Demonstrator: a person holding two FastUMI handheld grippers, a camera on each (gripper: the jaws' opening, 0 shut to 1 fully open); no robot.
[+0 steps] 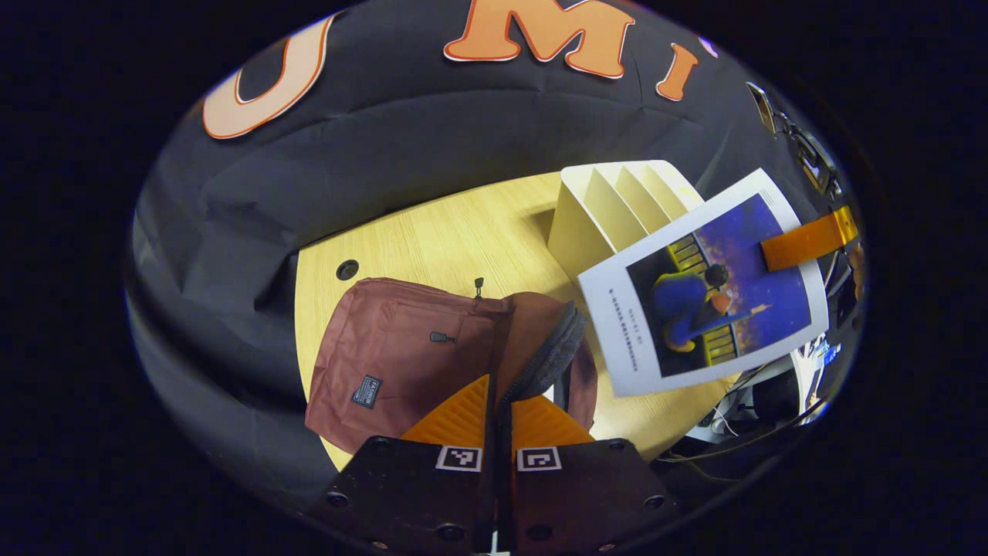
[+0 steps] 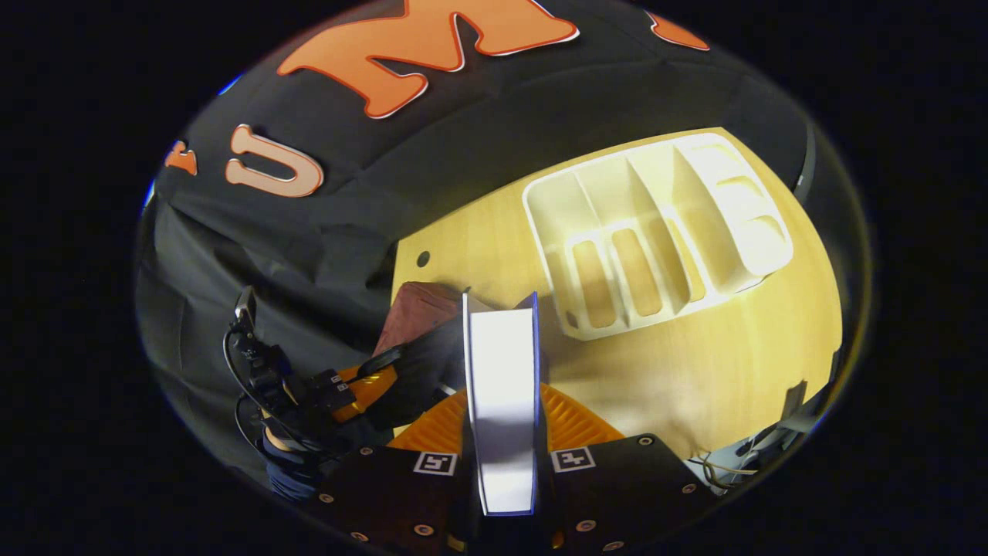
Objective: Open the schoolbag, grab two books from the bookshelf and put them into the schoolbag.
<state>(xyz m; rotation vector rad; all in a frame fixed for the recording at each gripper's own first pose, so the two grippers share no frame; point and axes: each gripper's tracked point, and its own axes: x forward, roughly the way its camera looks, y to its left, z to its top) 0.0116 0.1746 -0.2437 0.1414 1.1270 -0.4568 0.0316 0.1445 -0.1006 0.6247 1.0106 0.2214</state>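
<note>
In the left gripper view, the left gripper (image 1: 498, 413) shows at 6 o'clock, its orange ribbed fingers (image 1: 461, 417) drawn together on the dark edge of the bag's mouth, which runs down between them. The maroon fabric schoolbag (image 1: 401, 351) lies flat on the pale wooden surface (image 1: 455, 232), stretching from the fingers toward 9 o'clock, with its grey-lined opening (image 1: 549, 357) gaping just above the fingertips. At 3 o'clock a thin book with a white border and a blue-purple cover picture (image 1: 706, 289) hangs tilted in the air over the surface, gripped at its upper right corner by an orange finger of the right gripper (image 1: 810, 239). Behind the book, toward 1 o'clock, stands the cream plastic bookshelf with slanted dividers (image 1: 610, 205).

In the right gripper view, the right gripper (image 2: 502, 440) sits at 6 o'clock, its fingers closed on the book (image 2: 502, 401), seen edge-on as a white block of pages between blue covers. Toward 1 o'clock the bookshelf (image 2: 656, 232) lies on the surface (image 2: 695, 371), its compartments open to the camera. Just left of the book a corner of the schoolbag (image 2: 417, 309) peeks out, and at 8 o'clock the left gripper (image 2: 367, 382) is held in a dark-gloved hand (image 2: 289, 455), near the bag.
</note>
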